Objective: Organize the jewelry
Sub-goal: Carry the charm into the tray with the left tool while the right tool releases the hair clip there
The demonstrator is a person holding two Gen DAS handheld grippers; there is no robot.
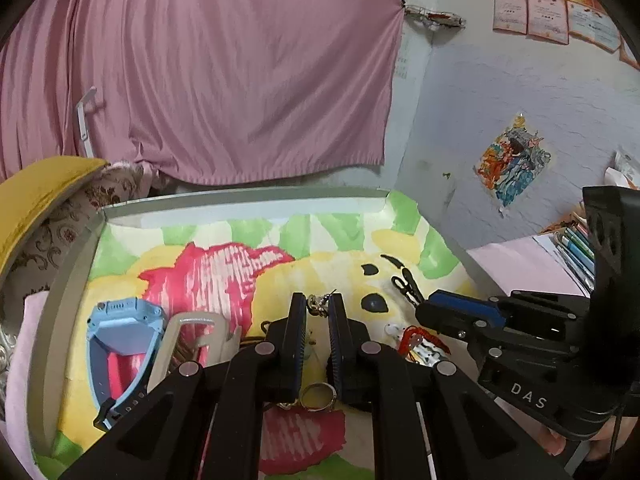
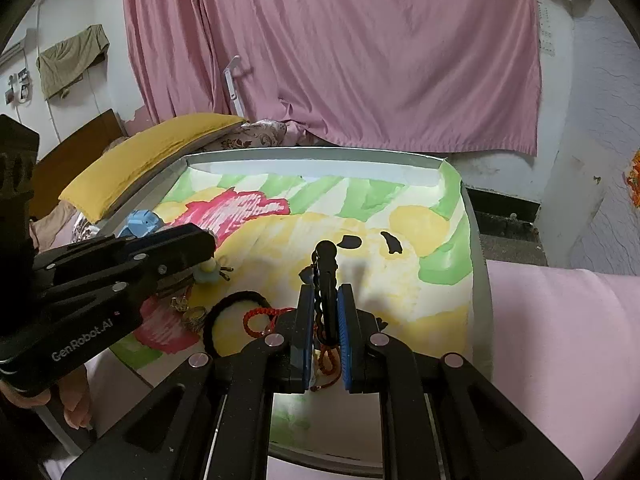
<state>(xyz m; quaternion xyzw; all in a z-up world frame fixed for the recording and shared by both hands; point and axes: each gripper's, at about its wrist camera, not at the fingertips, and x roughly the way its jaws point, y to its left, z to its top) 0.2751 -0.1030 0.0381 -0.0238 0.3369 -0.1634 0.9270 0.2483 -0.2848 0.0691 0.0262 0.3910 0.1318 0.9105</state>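
On the painted tray (image 1: 72,280): one blue smartwatch (image 1: 120,344), one ring (image 1: 318,396), one black hair tie (image 2: 236,320), one black clip (image 2: 326,280), one red cord charm (image 1: 420,344) and one small chain piece (image 1: 318,306); two grippers.

left wrist: close, facing curtain (image 1: 224,80) | right wrist: same, probably rightward | shared: tray (image 2: 320,154)

A pink curtain (image 1: 224,80) hung across the back wall. Certificates (image 1: 560,4) and a colourful drawing (image 1: 512,160) were stuck on the rough whitish wall (image 1: 500,80). A yellow cushion (image 2: 140,164) lay nearby.
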